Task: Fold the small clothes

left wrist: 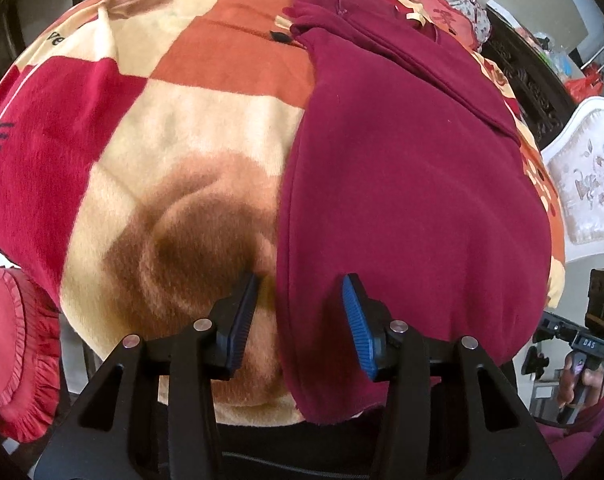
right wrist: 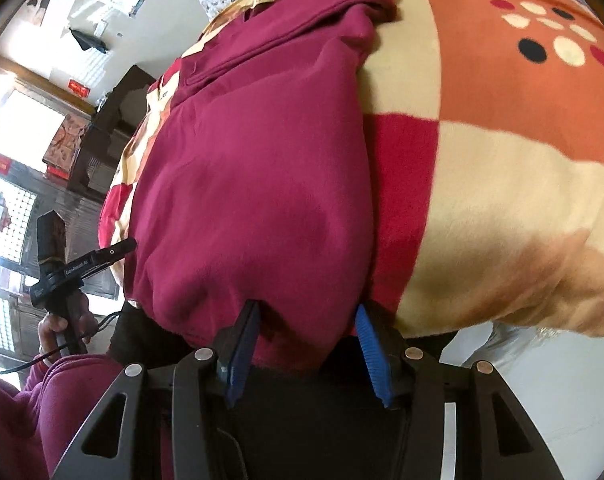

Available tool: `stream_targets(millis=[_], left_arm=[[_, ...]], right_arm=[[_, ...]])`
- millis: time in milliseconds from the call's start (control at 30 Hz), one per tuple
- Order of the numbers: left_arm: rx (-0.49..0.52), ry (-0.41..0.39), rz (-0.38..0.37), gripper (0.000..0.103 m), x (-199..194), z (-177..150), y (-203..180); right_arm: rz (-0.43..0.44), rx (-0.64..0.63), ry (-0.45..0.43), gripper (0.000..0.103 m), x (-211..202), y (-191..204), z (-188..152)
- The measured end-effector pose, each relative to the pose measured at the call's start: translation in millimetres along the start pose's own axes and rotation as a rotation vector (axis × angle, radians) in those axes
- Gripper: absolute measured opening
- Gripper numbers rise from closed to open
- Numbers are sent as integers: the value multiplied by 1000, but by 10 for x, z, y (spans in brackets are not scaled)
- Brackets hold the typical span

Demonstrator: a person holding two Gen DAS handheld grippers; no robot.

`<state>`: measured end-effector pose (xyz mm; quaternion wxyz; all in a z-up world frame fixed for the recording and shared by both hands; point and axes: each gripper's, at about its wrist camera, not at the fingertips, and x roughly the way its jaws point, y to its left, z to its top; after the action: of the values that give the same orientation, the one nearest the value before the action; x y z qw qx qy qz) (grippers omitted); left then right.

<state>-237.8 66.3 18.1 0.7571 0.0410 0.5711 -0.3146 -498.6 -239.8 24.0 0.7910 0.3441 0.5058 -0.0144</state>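
Two things fill most of both views: a big fleece blanket (left wrist: 174, 128) with red, orange and cream squares, spread over a bed, and a dark red fleece garment (left wrist: 402, 200) lying flat on it. The garment covers the right part of the blanket in the left wrist view and the left part in the right wrist view (right wrist: 254, 184); its near edge hangs a little over the near side of the bed. At its far end a folded band or pocket edge runs across the cloth.

At the left side of the bed lies a red cushion with a frilled edge (left wrist: 10, 344). To the right stands a white padded headboard with a flower pattern (left wrist: 590, 184).

The left hand-held gripper (left wrist: 302, 320) has its blue pads apart, astride the left edge of the garment, with no pad pressing the cloth. The right hand-held gripper (right wrist: 308, 344) also stands with its pads apart; the near hem of the garment lies between them, and whether the pads touch the cloth I cannot tell. A hand in a dark red sleeve (right wrist: 62, 328) holds the handle of the other gripper.
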Motion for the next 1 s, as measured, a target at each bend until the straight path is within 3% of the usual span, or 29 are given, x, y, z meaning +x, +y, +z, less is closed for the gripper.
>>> stream_targets(millis=[200, 267, 500, 600, 800, 1000], left_arm=[[-25, 52, -38, 49, 26, -89, 36], [-49, 29, -66, 49, -8, -140, 77], [-61, 65, -97, 49, -15, -119, 86], [-44, 97, -133, 49, -27, -137, 74], [-33, 82, -135, 49, 16, -129, 31], [-4, 76, -126, 60, 67, -109, -59]], right_arm=[[-4, -44, 12, 47, 78, 92, -43], [-8, -79, 26, 46, 101, 137, -59], [15, -113, 36, 19, 50, 135, -81], [39, -107, 49, 18, 11, 121, -87], [83, -74, 59, 18, -12, 74, -89], [87, -50, 48, 18, 48, 72, -107]])
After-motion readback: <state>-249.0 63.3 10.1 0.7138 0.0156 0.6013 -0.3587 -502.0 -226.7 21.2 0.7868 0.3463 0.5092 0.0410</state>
